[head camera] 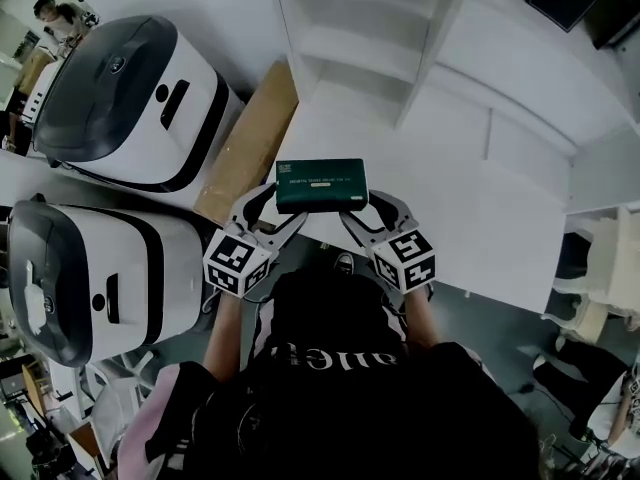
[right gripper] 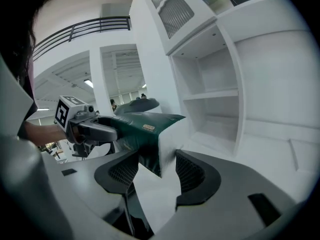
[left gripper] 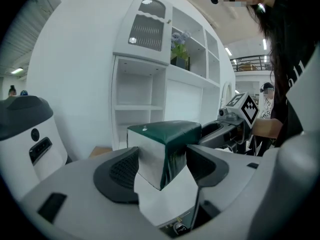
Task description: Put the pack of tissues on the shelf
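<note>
A dark green pack of tissues (head camera: 321, 184) with white ends is held in the air between both grippers, in front of a white shelf unit (head camera: 365, 43). My left gripper (head camera: 268, 208) is shut on its left corner (left gripper: 160, 156), and my right gripper (head camera: 369, 209) is shut on its right corner (right gripper: 152, 144). Open white shelf compartments (left gripper: 134, 106) stand straight ahead, and the same shelves (right gripper: 212, 96) show to the right in the right gripper view.
Two large white and grey machines (head camera: 125, 88) (head camera: 85, 278) stand at the left. A brown cardboard piece (head camera: 250, 143) lies beside the shelf unit. A white cabinet with doors (head camera: 520, 158) extends to the right. The upper shelf holds flowers (left gripper: 179, 46).
</note>
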`<act>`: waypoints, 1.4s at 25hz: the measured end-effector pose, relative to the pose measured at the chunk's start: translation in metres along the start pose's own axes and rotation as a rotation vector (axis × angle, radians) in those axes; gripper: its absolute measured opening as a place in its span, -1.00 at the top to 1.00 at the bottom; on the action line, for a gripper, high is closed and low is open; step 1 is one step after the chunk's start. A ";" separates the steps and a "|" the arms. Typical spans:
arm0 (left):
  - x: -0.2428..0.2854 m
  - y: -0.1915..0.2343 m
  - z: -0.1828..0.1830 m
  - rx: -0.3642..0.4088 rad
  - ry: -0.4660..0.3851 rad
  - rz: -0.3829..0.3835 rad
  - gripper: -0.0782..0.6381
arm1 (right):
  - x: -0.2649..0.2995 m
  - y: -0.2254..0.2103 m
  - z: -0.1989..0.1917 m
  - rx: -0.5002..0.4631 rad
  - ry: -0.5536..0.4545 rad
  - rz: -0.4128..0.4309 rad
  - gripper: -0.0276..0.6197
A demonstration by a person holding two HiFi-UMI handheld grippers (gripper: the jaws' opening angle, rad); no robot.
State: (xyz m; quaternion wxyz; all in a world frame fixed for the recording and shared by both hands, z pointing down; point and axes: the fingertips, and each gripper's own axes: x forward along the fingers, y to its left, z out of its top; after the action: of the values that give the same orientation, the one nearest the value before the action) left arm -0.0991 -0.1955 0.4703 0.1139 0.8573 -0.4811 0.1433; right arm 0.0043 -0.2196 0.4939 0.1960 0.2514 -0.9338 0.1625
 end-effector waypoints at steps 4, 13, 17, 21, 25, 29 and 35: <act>0.026 0.008 0.003 0.021 0.030 -0.013 -0.09 | 0.009 -0.024 0.001 0.017 0.012 -0.017 0.11; 0.078 0.039 0.004 0.082 0.080 -0.097 -0.08 | 0.037 -0.068 0.004 0.035 0.034 -0.118 0.11; 0.106 0.053 -0.003 0.098 0.104 -0.147 -0.08 | 0.050 -0.089 0.003 0.025 0.048 -0.190 0.12; 0.136 0.070 -0.013 0.144 0.130 -0.167 -0.08 | 0.069 -0.112 -0.002 0.000 0.076 -0.256 0.12; 0.168 0.084 -0.020 0.191 0.164 -0.177 -0.07 | 0.087 -0.135 -0.001 -0.005 0.089 -0.318 0.12; 0.196 0.100 -0.033 0.229 0.199 -0.184 -0.07 | 0.108 -0.162 -0.010 0.004 0.093 -0.367 0.12; 0.232 0.117 -0.049 0.246 0.246 -0.210 -0.07 | 0.130 -0.191 -0.021 0.024 0.130 -0.431 0.13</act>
State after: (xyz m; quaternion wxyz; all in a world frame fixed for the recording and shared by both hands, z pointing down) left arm -0.0909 -0.4224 0.6050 0.0806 0.8863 -0.3504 0.2920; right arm 0.0083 -0.4208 0.6099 0.2831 0.4365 -0.8418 0.1440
